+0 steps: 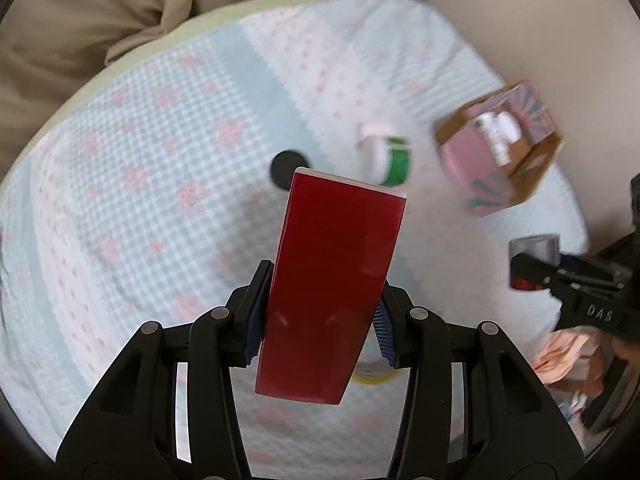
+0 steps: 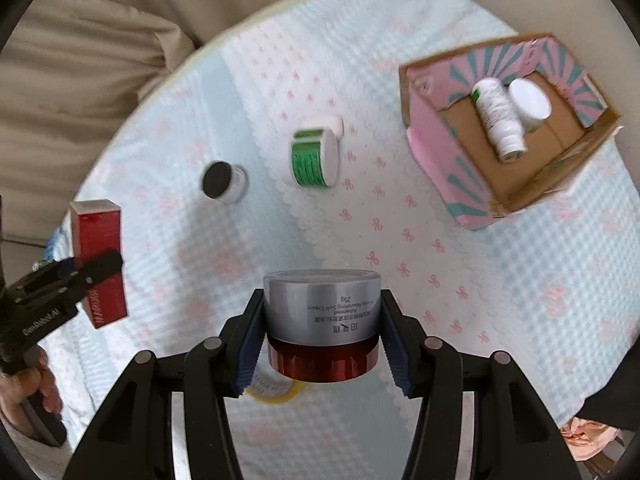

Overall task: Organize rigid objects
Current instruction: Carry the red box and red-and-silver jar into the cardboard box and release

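Holding a tall red box by its long sides, the left gripper has its fingers closed on the lower half, so the box's long axis runs forward along them. The right gripper is clamped on a silver jar with a red base, which sits upside down between the pads, judging by the inverted print.

Both loads hang above the round table, covered in a pale blue and pink cloth. The pink cardboard box stands open near the far right edge, already containing a white bottle and a white-lidded jar.

That box lies ahead and to the right of both grippers; the right one looks nearer, so it probably unloads first. Loose on the cloth towards the middle are a green-and-white container on its side and a black-lidded pot left of it. A yellow-rimmed item peeks out under the right gripper.
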Motion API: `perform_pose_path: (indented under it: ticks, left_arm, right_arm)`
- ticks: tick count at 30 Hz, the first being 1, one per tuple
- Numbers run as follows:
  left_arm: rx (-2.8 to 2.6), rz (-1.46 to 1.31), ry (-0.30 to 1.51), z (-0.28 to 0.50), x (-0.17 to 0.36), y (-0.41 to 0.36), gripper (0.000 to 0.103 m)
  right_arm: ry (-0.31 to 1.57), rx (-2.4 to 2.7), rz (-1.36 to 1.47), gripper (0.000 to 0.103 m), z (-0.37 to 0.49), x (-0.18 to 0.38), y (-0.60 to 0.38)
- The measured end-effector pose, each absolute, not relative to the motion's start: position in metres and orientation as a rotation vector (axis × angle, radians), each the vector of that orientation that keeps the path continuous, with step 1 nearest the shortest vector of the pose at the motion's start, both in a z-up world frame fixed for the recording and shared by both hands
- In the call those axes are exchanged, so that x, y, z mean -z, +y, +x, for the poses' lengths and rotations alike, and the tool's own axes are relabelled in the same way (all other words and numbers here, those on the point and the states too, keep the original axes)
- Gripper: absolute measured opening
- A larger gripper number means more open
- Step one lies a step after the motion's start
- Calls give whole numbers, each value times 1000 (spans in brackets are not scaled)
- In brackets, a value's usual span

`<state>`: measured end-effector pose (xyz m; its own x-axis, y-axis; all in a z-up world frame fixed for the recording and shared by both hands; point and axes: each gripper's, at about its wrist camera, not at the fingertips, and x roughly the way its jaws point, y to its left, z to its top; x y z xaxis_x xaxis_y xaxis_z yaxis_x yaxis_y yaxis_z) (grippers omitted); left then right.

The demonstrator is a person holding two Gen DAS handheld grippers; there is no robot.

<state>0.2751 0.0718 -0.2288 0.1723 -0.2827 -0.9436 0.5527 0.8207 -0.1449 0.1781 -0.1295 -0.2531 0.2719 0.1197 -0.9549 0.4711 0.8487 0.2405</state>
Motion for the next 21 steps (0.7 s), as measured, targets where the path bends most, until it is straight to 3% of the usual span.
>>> perform_pose_path:
  ticks: [11,21]
  left_arm:
    - [666,122,1123,224,152,37,42]
    - [645,86,1094,194,147,-49,42]
  right_arm:
    - [1157,197,564,50,129,158,-151]
    - [1080,171,563,50,115,126,-234]
